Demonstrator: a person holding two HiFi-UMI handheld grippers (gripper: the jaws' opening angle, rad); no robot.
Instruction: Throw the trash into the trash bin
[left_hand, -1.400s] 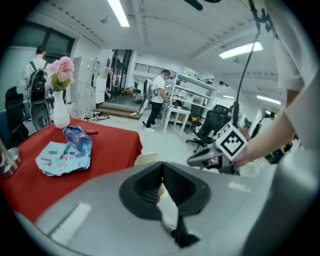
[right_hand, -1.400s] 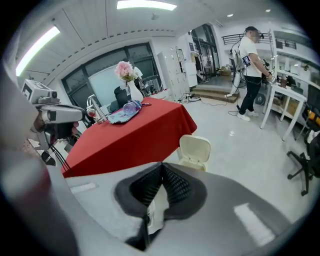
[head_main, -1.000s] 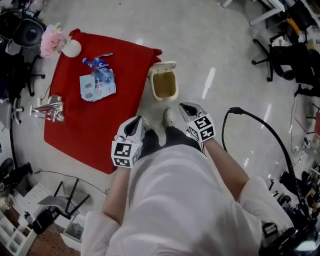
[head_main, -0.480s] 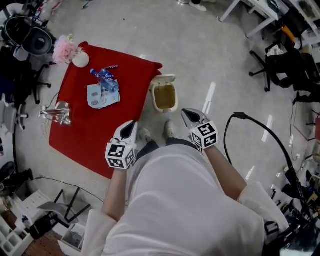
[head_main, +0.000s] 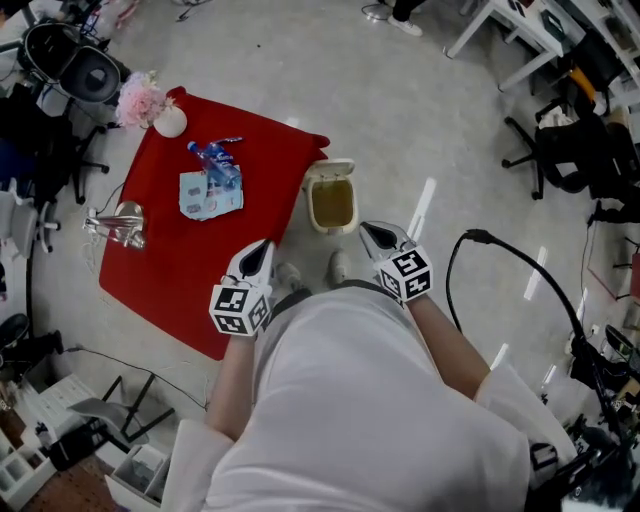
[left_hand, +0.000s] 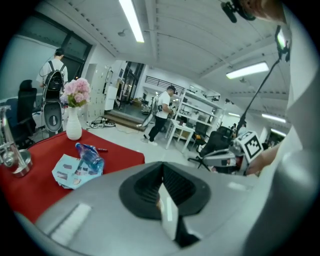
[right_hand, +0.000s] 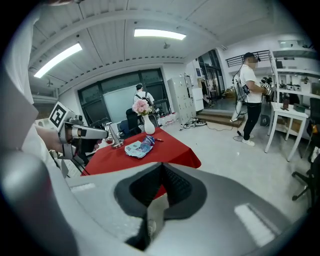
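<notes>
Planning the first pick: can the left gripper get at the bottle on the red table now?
Probably yes: the bottle lies uncovered on a leaflet, only bare table between it and the left gripper, whose shut jaws must open first.

The person holds both arms bent at the elbow, out in front of the body. The left gripper (head_main: 260, 252) is at the left and the right gripper (head_main: 372, 233) at the right, well apart, each pointing away and somewhat down. Both pairs of jaws are pressed together with nothing between them. The left forearm (head_main: 232, 380) and right forearm (head_main: 452, 340) are bare below white sleeves (head_main: 190, 462).
</notes>
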